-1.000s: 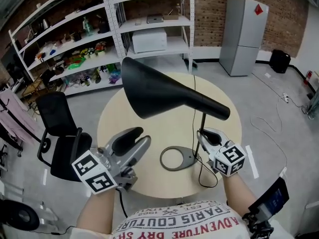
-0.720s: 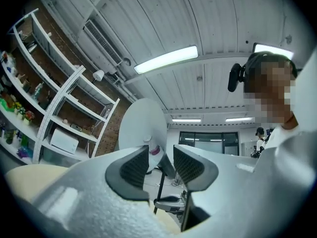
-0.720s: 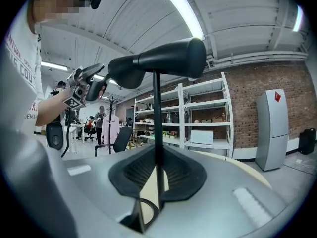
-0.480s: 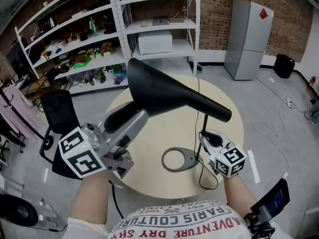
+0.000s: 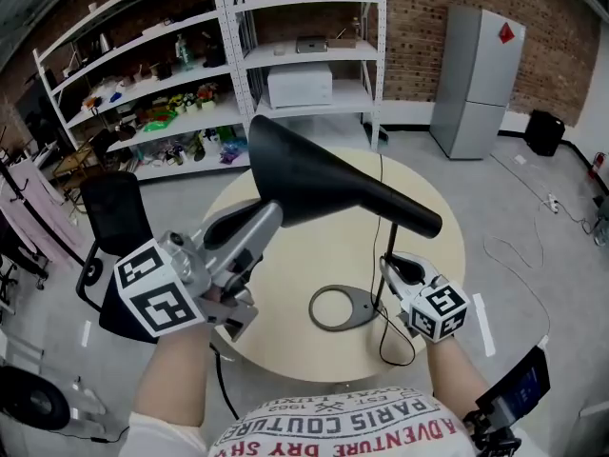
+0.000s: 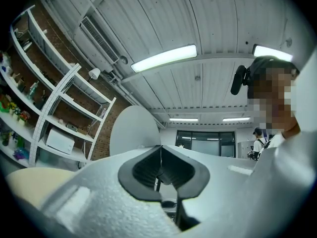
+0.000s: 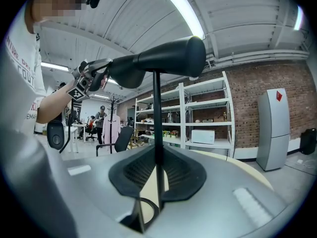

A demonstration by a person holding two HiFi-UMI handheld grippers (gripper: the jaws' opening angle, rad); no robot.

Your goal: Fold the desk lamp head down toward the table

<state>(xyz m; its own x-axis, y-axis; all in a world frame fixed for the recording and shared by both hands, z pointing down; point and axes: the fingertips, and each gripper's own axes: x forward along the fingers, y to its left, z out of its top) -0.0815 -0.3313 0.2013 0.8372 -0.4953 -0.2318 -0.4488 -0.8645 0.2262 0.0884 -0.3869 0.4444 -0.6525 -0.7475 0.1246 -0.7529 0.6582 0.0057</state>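
Note:
A black desk lamp stands on the round beige table (image 5: 285,255). Its cone head (image 5: 324,184) lies nearly level on top of a thin stem (image 5: 385,246), above a ring base (image 5: 343,307). My left gripper (image 5: 268,215) is up at the lower rim of the shade's wide mouth; its jaws have just been closing and now pinch that rim. In the left gripper view the pads (image 6: 148,165) meet, with the shade's pale inside (image 6: 131,130) just behind. My right gripper (image 5: 388,263) is shut on the stem (image 7: 157,113) low down, above the base (image 7: 148,207).
The lamp's cable (image 5: 395,341) trails off the base toward me. A black office chair (image 5: 109,227) stands left of the table. White shelving (image 5: 190,65) full of items and a grey fridge (image 5: 476,74) line the brick back wall.
My left gripper rose from near the table top to the shade's rim, and its wide-open jaws closed there. The right gripper and the lamp kept still.

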